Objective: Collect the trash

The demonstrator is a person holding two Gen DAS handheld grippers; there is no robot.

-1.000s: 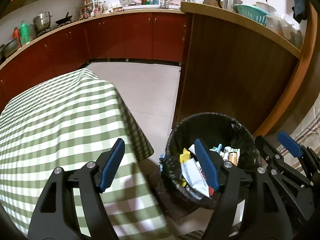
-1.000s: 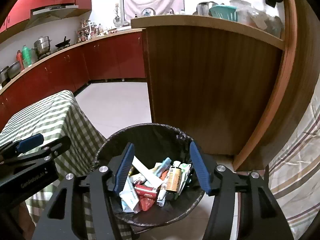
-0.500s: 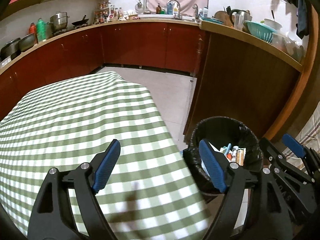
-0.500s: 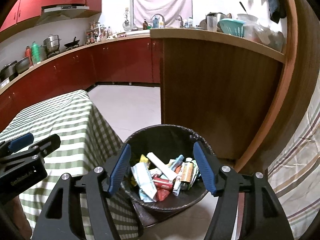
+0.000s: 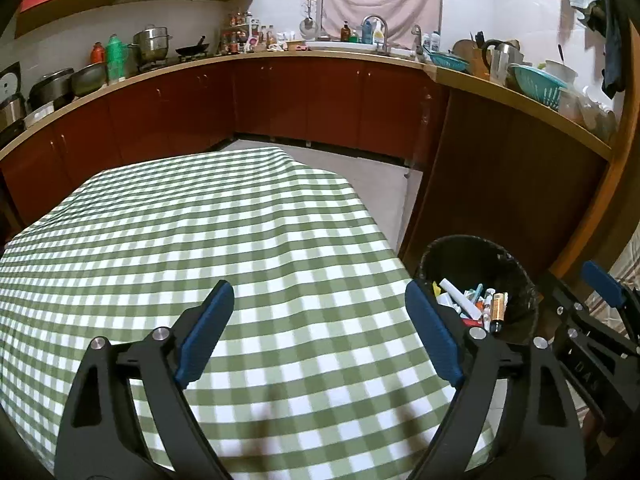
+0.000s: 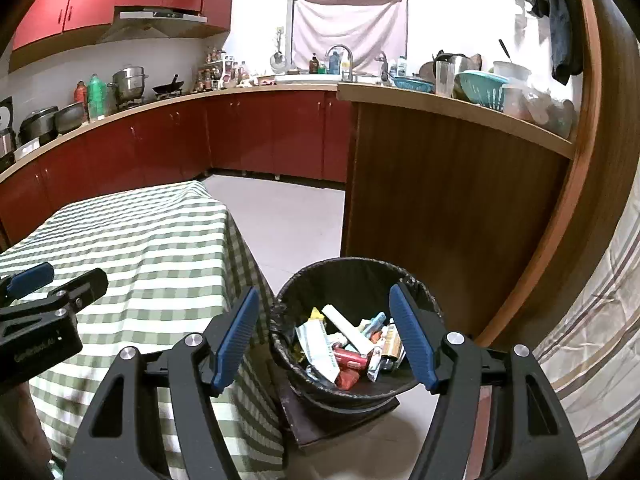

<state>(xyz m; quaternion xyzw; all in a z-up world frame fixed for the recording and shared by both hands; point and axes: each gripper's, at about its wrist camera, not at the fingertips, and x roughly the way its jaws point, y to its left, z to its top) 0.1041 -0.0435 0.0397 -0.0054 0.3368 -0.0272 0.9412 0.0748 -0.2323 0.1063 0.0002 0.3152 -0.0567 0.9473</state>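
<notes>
Over the last second, lifted and swung leftward: left gripper now hanging over the green-checked tablecloth rather than over the bin's side, fingers spread wide with nothing between the blue pads. Right gripper likewise pulled back and raised, framing the black-lined trash bin from farther off, fingers also spread and empty. Bin standing on the floor just beside the table's hanging cloth edge, on what looks like a dark low board, though hard to tell under the bag. Inside: a heap of trash including tubes, wrappers, a small bottle and a white stick-like piece, unchanged in arrangement across the second. No loose litter showing on the visible stretch of cloth, though the near edge is hidden behind the gripper bodies. Probably a retreat after a drop, with collection either finished or close to it; worth a sweep of the hidden near edge of the table before calling it done.
</notes>
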